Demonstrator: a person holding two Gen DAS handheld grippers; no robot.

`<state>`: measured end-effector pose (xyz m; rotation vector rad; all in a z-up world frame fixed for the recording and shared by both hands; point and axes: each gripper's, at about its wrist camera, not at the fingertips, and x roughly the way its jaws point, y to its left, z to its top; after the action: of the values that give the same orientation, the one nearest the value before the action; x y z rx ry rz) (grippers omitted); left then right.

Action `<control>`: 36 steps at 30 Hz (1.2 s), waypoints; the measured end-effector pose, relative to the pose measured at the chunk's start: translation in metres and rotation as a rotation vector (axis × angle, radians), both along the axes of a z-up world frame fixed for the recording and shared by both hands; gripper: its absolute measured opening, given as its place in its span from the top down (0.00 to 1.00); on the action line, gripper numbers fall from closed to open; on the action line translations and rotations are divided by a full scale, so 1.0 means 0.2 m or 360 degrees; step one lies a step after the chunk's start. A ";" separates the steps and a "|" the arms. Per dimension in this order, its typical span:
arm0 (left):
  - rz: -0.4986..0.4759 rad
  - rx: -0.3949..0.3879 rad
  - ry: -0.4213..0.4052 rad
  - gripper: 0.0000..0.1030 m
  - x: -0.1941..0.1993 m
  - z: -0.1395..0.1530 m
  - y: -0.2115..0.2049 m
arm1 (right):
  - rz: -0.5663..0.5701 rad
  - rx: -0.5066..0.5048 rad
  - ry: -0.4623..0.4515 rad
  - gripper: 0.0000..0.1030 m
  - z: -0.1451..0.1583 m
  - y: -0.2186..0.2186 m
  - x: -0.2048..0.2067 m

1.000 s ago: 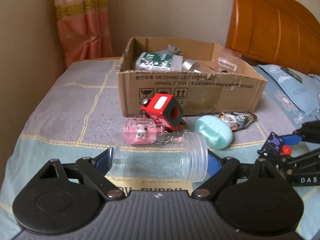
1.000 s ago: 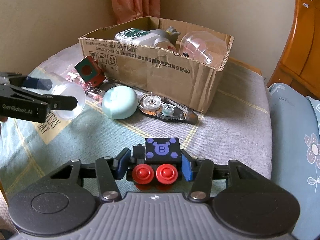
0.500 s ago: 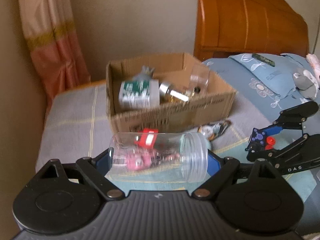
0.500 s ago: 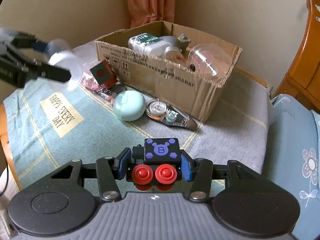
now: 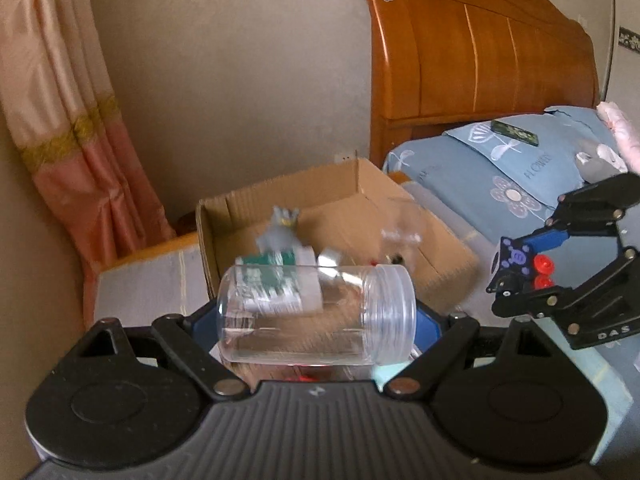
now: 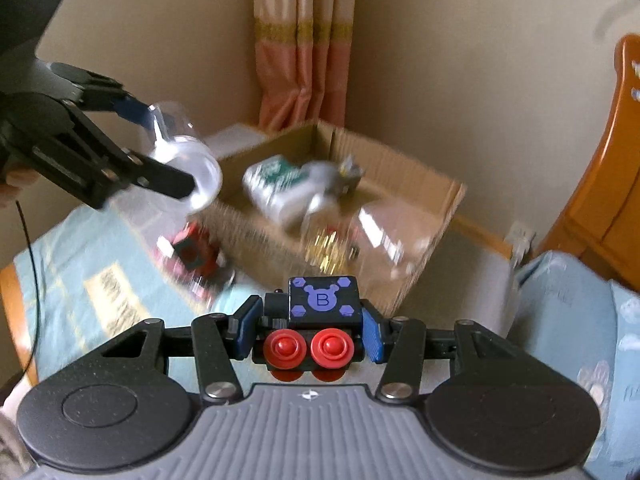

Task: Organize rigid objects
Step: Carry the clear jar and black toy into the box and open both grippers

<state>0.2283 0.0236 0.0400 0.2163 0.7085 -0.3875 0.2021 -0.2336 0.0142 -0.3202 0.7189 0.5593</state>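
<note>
L gripper (image 5: 318,322) is clamping a clear plastic jar (image 5: 316,312) sideways, blue pads pressing its base and threaded mouth, jaws standing wide. R gripper (image 6: 308,330) is pinching tight on a black toy block w/ a purple "B" face and 2 red buttons (image 6: 322,316). Both are hanging above the cardboard box (image 6: 432,208), which is holding a green-labelled white bottle (image 6: 280,184). Red-and-green cube (image 6: 190,252) is lying beside the box on the blue cloth, blurred.

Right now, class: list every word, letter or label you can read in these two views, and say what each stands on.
"B": black toy block in the right gripper.
"DAS": right gripper's arm, left view.
"FLOWER": blue pillow.
Green-and-white bottle label in the cardboard box: too blurred.
</note>
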 end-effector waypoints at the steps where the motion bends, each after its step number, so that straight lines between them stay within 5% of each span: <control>1: 0.0001 0.0000 -0.0003 0.13 0.05 0.01 0.00 | -0.0005 0.0011 -0.0015 0.45 0.03 0.01 0.05; 8: 0.0018 0.0027 -0.0006 0.13 0.31 0.04 -0.04 | -0.0072 0.0022 -0.0031 0.45 0.11 0.05 0.40; 18: 0.0083 0.0087 0.0084 0.13 0.59 -0.05 -0.02 | -0.0183 0.0037 0.0078 0.45 0.02 0.12 0.82; 23: 0.0113 0.0093 0.0122 0.13 0.68 -0.11 -0.02 | -0.0251 0.0057 0.0068 0.13 0.01 0.11 0.86; 29: 0.0105 0.0086 0.0145 0.13 0.78 -0.15 -0.03 | -0.0280 0.0075 0.0016 0.03 0.03 0.06 0.80; 36: 0.0069 0.0085 0.0146 0.13 0.84 -0.15 -0.13 | -0.0331 0.0046 -0.0011 0.03 0.04 0.01 0.77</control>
<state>0.3957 -0.0021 0.0110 0.2343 0.8130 -0.3391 0.3570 -0.2323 0.0222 -0.2170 0.7270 0.3711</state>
